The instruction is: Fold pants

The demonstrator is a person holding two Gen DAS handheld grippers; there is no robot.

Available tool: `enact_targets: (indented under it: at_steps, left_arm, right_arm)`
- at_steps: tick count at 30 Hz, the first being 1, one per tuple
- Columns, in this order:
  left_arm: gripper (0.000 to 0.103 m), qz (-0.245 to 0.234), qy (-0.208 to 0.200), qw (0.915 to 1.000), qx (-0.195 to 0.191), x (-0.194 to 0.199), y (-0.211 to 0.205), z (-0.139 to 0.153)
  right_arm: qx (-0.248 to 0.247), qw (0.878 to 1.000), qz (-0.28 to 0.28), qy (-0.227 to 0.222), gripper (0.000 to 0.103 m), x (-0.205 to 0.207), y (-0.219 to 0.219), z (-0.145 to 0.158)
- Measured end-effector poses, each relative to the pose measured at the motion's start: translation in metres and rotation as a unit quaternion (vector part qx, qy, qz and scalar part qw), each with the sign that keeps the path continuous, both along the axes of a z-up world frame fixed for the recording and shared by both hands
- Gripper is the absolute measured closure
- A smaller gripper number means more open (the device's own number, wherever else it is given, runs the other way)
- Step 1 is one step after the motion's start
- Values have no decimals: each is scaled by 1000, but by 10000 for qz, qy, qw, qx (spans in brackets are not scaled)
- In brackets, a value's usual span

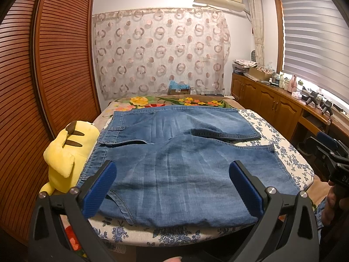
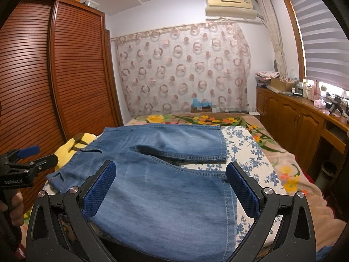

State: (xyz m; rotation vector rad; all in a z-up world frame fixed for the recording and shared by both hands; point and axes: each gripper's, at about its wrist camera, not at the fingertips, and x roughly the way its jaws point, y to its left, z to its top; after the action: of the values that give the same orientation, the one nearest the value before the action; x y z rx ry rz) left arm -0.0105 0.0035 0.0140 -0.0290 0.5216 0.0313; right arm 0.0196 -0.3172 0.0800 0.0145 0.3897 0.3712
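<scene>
Blue denim pants lie spread flat on a flowered cloth on the bed, waistband at the left, both legs running right; they also show in the right wrist view. My left gripper is open and empty above the near leg close to the waist end. My right gripper is open and empty above the near leg close to its hem. Each gripper shows at the edge of the other's view: the right, the left.
A yellow plush toy lies at the left of the pants by the wooden wardrobe. A wooden cabinet with clutter runs along the right wall under the window. A flowered blanket covers the bed's right side.
</scene>
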Motion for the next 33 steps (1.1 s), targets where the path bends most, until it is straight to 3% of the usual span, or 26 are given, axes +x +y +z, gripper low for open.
enact_targets:
  at_steps: [25, 33]
  left_arm:
    - [0, 2, -12, 10000, 6, -2, 0, 2]
    - [0, 107, 307, 9995, 27, 10, 15, -14]
  right_arm:
    - [-2, 10000, 10, 3, 0, 0, 0, -2]
    - [-230, 9991, 111, 332, 0, 17, -4, -14]
